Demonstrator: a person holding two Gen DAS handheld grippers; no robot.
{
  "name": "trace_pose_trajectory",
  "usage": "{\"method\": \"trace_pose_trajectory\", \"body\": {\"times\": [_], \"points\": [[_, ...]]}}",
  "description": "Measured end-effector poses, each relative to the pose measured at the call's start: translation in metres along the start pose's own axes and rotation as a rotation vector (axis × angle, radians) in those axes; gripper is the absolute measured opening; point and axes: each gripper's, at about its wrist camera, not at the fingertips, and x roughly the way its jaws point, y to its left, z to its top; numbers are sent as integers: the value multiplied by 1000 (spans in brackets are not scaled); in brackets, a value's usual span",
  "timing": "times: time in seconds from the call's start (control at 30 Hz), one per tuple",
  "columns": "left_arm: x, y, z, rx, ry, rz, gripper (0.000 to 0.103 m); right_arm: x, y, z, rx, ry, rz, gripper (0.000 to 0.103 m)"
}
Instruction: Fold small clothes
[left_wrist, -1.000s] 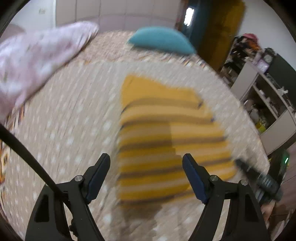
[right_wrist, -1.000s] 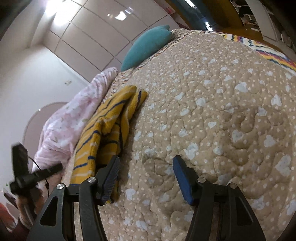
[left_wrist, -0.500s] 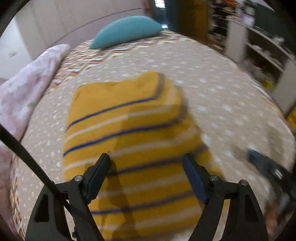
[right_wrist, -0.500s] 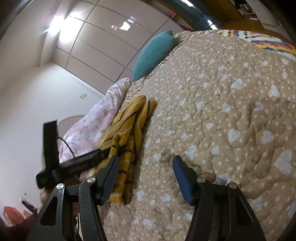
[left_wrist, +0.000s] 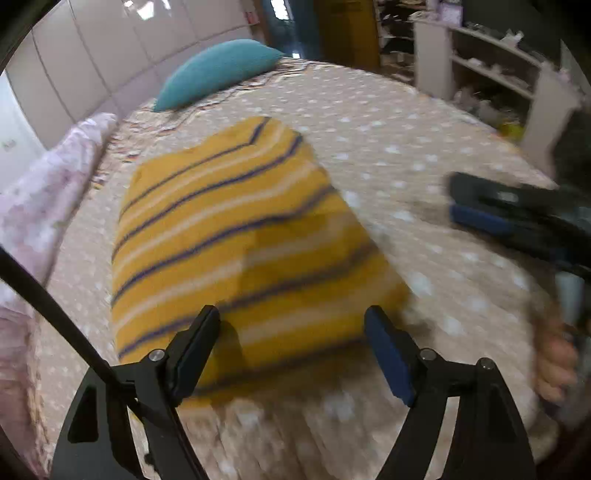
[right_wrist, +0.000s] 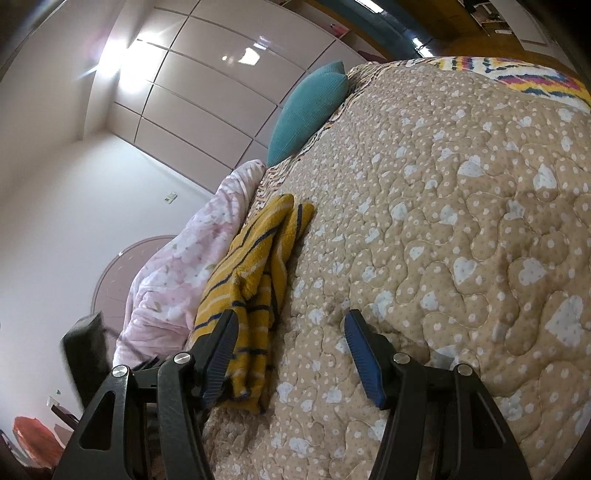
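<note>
A folded yellow garment with dark blue and white stripes lies flat on the beige quilt. My left gripper hovers open over the garment's near edge, fingers astride it, nothing pinched. In the right wrist view the same garment shows edge-on at the left, beside the left finger. My right gripper is open above bare quilt, holding nothing. The right gripper also appears blurred at the right edge of the left wrist view, with a hand below it.
A teal pillow lies at the head of the bed. A pink floral blanket is bunched along the left side. White shelves stand past the bed on the right. A colourful zigzag sheet shows at the far edge.
The left gripper swung and rolled over the garment and dropped closer to its near edge. The right gripper turned slightly and stayed open. The garment has not moved.
</note>
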Motion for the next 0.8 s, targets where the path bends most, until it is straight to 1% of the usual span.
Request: {"method": "trace_pose_trajectory", "body": {"times": [0.03,0.1,0.17,0.23,0.37,0.53,0.57,0.63,0.7,0.73,0.8], "points": [[-9,5,-4,-29,-2,-59,80,0,0,0,0,0,0,64],[-22,15,-11,-78,-32,-80,79,0,0,0,0,0,0,64],[-31,26,-19,-110,-62,-43,80,0,0,0,0,0,1,64],[-35,39,-28,-140,-71,27,80,0,0,0,0,0,0,64],[-41,62,-49,-222,-73,44,80,1,0,0,1,-1,1,64],[-34,82,-76,-309,-54,106,80,2,0,0,-1,-1,-6,63],[-30,86,-82,-332,-39,119,80,1,3,0,-6,0,-37,63],[-24,92,-90,-367,-12,110,80,2,14,2,-53,26,-118,64],[-21,96,-95,-392,4,100,80,-1,34,5,-170,3,-235,65],[-21,98,-96,-401,4,103,80,-3,42,8,-228,-21,-315,65],[-21,102,-95,-418,-4,116,80,1,46,19,-253,-25,-418,67]]}}
